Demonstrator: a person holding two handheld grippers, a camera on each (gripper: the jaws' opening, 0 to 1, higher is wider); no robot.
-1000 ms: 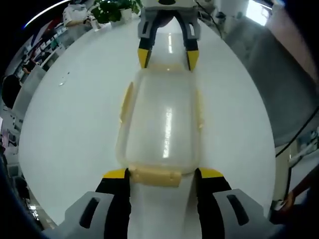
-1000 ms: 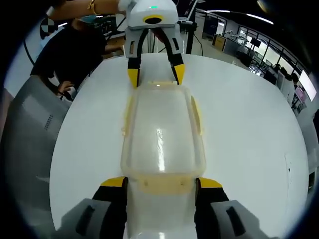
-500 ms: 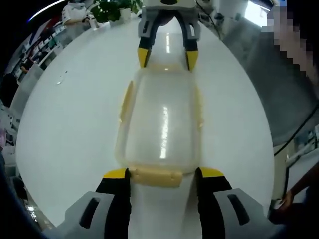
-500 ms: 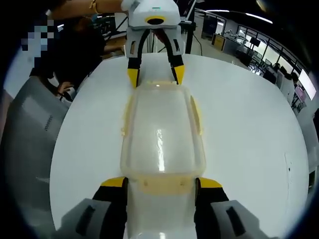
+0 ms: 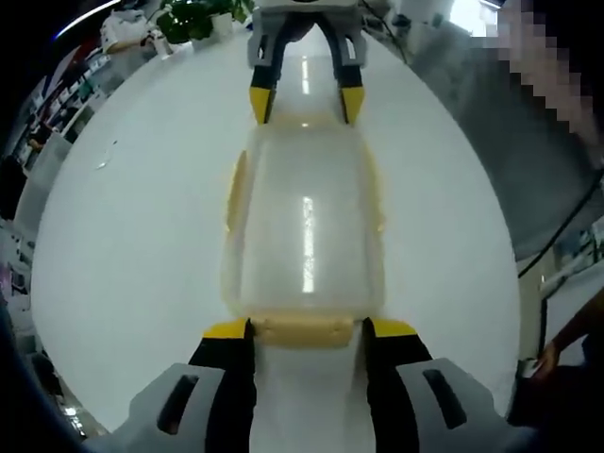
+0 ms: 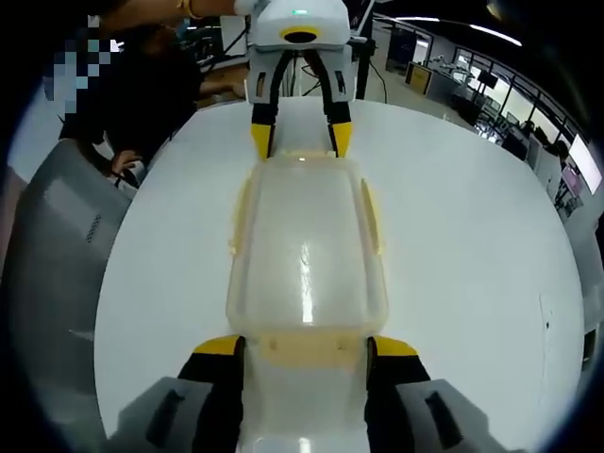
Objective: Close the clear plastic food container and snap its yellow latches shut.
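Observation:
The clear plastic container (image 5: 304, 226) lies lengthwise on the white table with its lid on. Pale yellow latches run along its long sides (image 5: 234, 193) and its ends. My left gripper (image 5: 307, 330) is open, its yellow-tipped jaws flanking the near end latch (image 5: 304, 330). At the far end, my right gripper (image 5: 304, 102) straddles the opposite latch. In the right gripper view the same container (image 6: 304, 245) stretches away. There my right gripper (image 6: 304, 345) stands open around its end latch (image 6: 304, 347). My left gripper (image 6: 300, 140) sits at the far end.
The round white table (image 5: 123, 236) has bare surface on both sides of the container. A potted plant (image 5: 193, 17) stands at the far edge. Grey chairs (image 6: 57, 245) sit beside the table. A person in dark clothes (image 6: 142, 94) is behind it.
The left gripper view has shifted a little, and its jaws stand slightly closer to the end latch. The container and the right gripper have hardly moved.

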